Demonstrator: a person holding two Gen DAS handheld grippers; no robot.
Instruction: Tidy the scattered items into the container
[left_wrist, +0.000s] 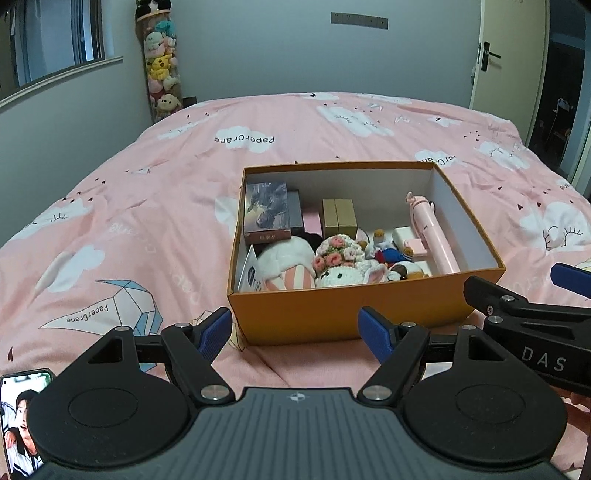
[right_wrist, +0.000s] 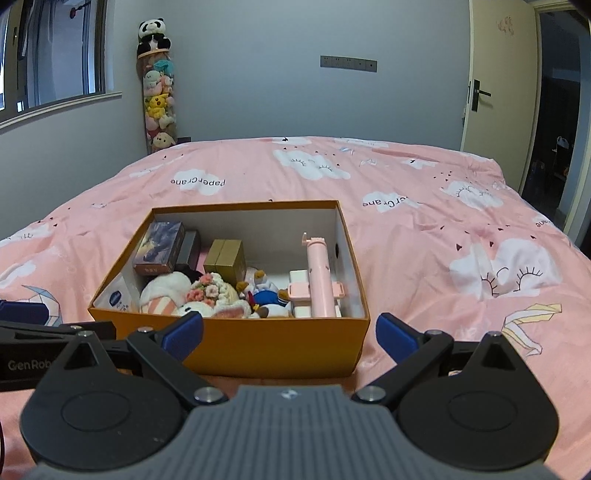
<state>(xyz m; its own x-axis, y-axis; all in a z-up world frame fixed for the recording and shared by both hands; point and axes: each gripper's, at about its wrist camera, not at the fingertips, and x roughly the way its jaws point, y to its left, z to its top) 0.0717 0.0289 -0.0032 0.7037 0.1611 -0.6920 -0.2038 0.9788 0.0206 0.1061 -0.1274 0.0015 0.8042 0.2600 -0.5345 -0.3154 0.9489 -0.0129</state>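
Observation:
An orange cardboard box (left_wrist: 332, 314) (right_wrist: 280, 343) sits on the pink bedspread, holding several items: a dark picture box (left_wrist: 266, 212) (right_wrist: 159, 248), a gold box (left_wrist: 339, 218) (right_wrist: 225, 260), a pink selfie stick (left_wrist: 432, 236) (right_wrist: 320, 280), plush toys with crocheted flowers (left_wrist: 336, 258) (right_wrist: 207, 293), and a blue-labelled tin (right_wrist: 118, 297). My left gripper (left_wrist: 295, 334) is open and empty just in front of the box's near wall. My right gripper (right_wrist: 290, 334) is likewise open and empty before the box; it also shows at the right edge of the left wrist view (left_wrist: 524, 295).
The pink bedspread (left_wrist: 129, 206) (right_wrist: 461, 229) spreads all around the box. A phone (left_wrist: 20, 417) with a lit screen lies at the lower left. A tall tube of plush toys (right_wrist: 159, 99) stands in the far corner, a door (right_wrist: 495, 92) at the right.

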